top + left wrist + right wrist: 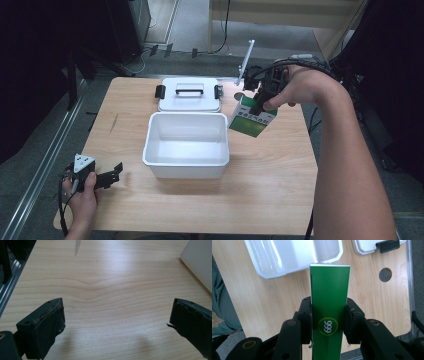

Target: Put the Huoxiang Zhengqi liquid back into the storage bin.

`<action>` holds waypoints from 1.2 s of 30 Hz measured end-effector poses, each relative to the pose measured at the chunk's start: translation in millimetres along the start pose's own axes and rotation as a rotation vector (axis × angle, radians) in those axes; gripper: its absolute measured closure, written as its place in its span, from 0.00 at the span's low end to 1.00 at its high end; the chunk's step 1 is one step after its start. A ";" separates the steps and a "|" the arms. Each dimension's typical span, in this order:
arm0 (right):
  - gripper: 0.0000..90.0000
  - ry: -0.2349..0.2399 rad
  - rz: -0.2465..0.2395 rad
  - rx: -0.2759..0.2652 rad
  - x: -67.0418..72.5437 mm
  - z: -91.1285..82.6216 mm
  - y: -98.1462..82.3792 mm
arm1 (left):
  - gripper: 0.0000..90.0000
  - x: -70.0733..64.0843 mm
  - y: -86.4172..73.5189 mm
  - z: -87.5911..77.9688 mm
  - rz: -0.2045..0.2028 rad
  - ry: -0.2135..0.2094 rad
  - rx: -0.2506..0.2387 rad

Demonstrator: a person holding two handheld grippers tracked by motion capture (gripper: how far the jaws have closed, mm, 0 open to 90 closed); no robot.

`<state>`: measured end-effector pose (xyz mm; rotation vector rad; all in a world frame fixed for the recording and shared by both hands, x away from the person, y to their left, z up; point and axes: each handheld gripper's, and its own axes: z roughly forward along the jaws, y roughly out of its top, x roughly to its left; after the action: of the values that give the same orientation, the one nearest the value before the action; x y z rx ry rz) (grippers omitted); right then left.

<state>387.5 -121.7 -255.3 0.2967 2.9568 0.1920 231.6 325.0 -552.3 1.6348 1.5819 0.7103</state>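
Observation:
My right gripper (259, 102) is shut on a green and white carton (252, 117) and holds it tilted in the air, just right of the white tub (186, 145) and above the table. In the right gripper view the carton (329, 300) stands between the jaws of the right gripper (328, 320), with the tub's rim (294, 267) beyond it. My left gripper (114, 175) rests low at the table's front left corner. In its own view the left gripper (116, 315) is open over bare wood, nothing between its fingers.
The tub's white lid (189, 94) with a black handle and side clips lies behind the tub; one corner of the lid (374, 246) appears in the right gripper view. A round hole (385, 274) sits in the tabletop near the back right edge. A white rod (246, 60) stands behind the table.

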 end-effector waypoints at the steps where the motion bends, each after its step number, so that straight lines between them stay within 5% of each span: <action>1: 0.72 0.000 -0.005 0.004 0.8 -1.9 3.1 | 0.01 0.0 0.0 0.0 -0.001 -0.001 0.000; 23: 0.72 0.017 -0.116 0.005 28.6 -7.6 79.9 | 0.01 0.0 0.1 0.2 0.001 -0.001 0.004; 36: 0.72 0.054 -0.169 0.029 32.8 22.8 99.8 | 0.01 0.2 0.2 0.2 -0.001 -0.004 0.004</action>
<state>378.3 -15.3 -268.2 0.0447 3.0201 0.1369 231.9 325.2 -552.4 1.6373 1.5824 0.7038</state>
